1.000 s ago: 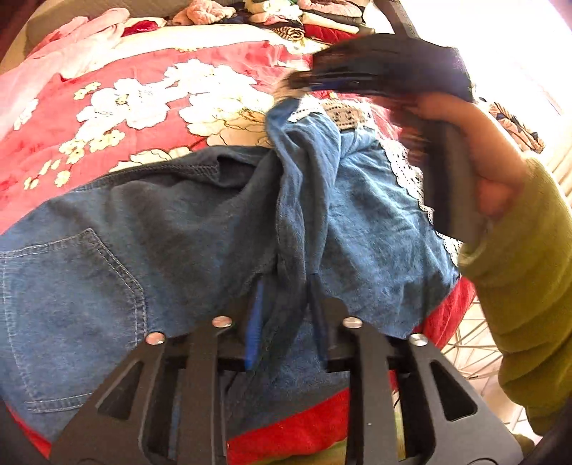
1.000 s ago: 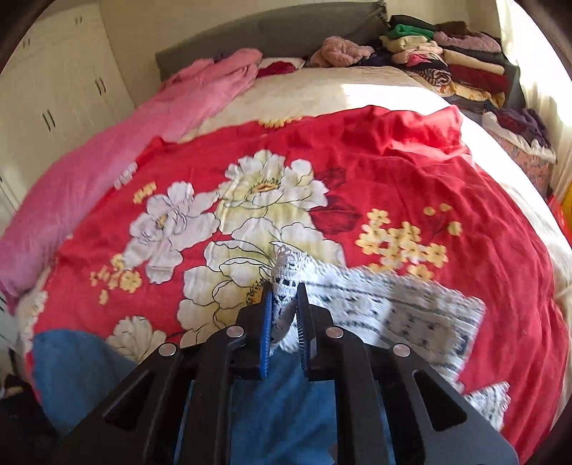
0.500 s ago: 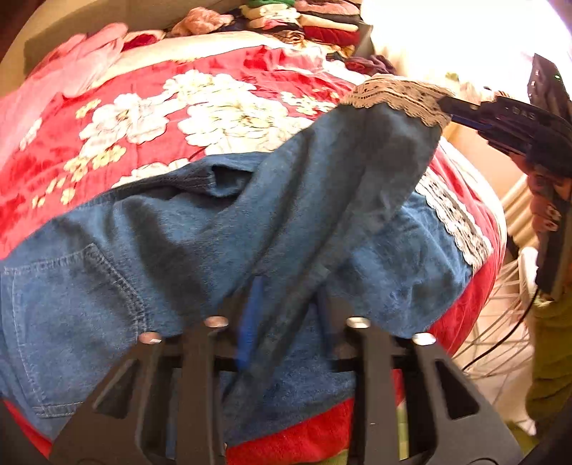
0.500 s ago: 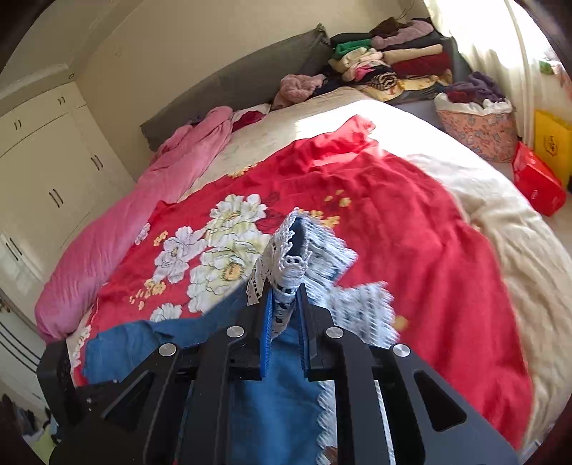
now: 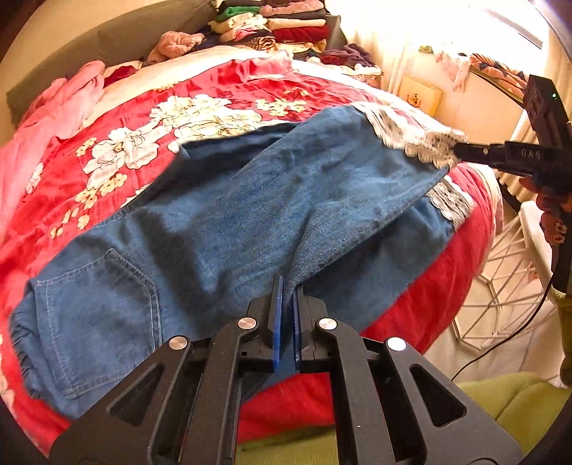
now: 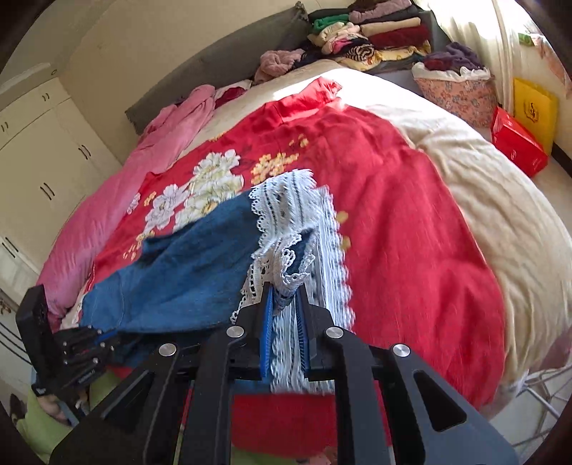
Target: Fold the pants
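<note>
Nearest in the left wrist view, the left gripper (image 5: 287, 286) has its jaws clamped narrow on a fold of the denim pants (image 5: 221, 221), at the near edge where the two legs meet. The pants lie across the red floral bedspread (image 5: 118, 118), the back pocket (image 5: 103, 314) near left, the legs running off to the right. The upper leg is lifted and drawn taut toward the right gripper (image 5: 461, 150), which pinches its white lace hem (image 5: 418, 139) at the right of the bed.

In the right wrist view the right gripper (image 6: 285, 293) has its blue pads closed tight on the bunched lace hem (image 6: 286, 214), with the denim stretching away to the left toward the left gripper (image 6: 103, 338).

Farther right, beside the bed, a floral fabric basket (image 6: 461, 96) holds heaped purple and white clothes. At the far end, against the grey headboard (image 6: 221, 60), sits a stack of folded clothes (image 6: 375, 32).
</note>
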{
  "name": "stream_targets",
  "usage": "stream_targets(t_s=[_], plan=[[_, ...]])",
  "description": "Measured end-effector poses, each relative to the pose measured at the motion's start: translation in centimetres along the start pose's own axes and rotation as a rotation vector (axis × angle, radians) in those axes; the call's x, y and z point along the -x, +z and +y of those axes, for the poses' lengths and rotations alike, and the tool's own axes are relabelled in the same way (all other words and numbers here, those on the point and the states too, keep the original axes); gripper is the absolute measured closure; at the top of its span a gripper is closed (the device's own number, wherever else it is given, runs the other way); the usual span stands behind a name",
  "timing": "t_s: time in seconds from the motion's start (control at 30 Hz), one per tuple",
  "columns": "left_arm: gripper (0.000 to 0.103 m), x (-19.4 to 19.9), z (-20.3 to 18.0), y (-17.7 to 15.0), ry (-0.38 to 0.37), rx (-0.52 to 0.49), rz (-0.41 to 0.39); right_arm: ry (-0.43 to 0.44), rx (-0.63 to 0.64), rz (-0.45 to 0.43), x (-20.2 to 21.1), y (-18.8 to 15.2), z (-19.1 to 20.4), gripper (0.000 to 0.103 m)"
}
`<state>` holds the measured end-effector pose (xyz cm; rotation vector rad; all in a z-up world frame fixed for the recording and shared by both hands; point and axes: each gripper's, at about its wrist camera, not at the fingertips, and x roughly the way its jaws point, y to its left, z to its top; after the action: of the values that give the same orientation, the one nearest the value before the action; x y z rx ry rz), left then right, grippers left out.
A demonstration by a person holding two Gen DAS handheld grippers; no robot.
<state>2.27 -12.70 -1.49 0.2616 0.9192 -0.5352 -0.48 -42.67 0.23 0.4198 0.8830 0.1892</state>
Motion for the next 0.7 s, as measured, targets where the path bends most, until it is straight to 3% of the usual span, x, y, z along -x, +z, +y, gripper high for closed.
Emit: stream_targets(t_s=[0.17, 0.43, 0.7], plan=[[0.103, -0.6, -0.6, -1.2, 0.0, -0.013, 0.033, -0.016, -0.026, 0.047, -0.2, -2.1, -0.7, 0.091], [0.103, 0.1, -1.1, -1.9, -0.005, -0.029, 0.029, -0.019, -0.041, 0.055, 0.8, -3.0, -1.2, 0.091], [0.101, -0.9, -1.6, -2.2, -0.011, -0.048, 0.063, -0.048, -0.092, 0.126, -0.3, -4.3, -2.7, 0.091]])
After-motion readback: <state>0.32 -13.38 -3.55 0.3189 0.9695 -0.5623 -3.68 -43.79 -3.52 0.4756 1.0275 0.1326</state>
